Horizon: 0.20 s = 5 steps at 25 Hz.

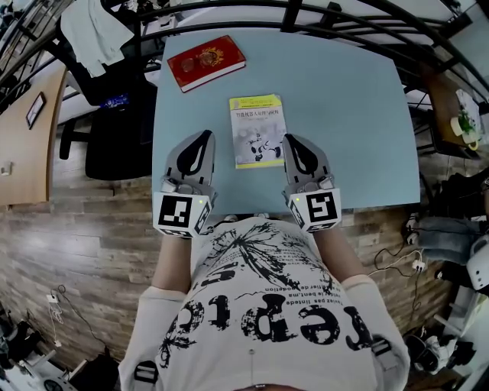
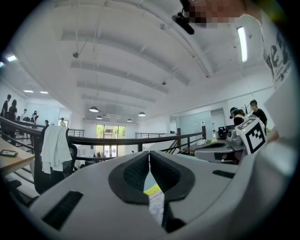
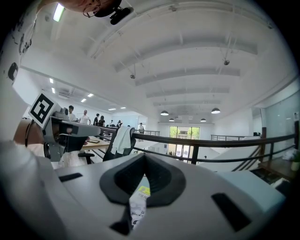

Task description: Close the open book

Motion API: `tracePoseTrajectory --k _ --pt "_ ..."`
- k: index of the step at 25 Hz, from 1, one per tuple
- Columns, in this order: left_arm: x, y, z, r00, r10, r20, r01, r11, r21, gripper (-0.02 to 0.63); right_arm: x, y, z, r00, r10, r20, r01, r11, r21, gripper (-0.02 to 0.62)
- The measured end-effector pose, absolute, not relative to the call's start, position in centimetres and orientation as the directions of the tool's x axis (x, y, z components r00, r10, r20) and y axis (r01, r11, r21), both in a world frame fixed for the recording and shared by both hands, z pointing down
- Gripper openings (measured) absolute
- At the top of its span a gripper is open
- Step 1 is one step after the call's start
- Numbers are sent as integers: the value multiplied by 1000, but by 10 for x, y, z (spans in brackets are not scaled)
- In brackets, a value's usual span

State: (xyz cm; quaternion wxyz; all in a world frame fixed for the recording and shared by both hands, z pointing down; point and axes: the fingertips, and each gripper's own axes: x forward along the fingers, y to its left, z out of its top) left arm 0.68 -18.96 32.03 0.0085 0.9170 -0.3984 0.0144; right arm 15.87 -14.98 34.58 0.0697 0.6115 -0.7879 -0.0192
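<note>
A thin book with a yellow-and-white cover [image 1: 257,130] lies flat on the light blue table [image 1: 344,114], cover up, with no open pages showing. My left gripper [image 1: 205,137] rests just left of it and my right gripper [image 1: 290,140] just right of it, both near the table's front edge. Neither touches the book. In the left gripper view the jaws meet at the tips [image 2: 149,155], and a strip of the book [image 2: 157,200] shows below them. The right gripper [image 3: 144,158] looks the same, with the book [image 3: 138,200] showing below its tips. Both hold nothing.
A closed red book [image 1: 205,62] lies at the table's far left corner. A black chair with a white cloth [image 1: 95,30] stands left of the table. Black railings [image 1: 306,14] run behind the far edge. The person's torso is against the near edge.
</note>
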Motion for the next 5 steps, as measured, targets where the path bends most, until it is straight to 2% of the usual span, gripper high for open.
tracePoseTrajectory --k 5 --pt "8 -191 324 676 -735 47 -736 -677 9 23 164 -147 346 -242 -967 83 -961 251 115 9"
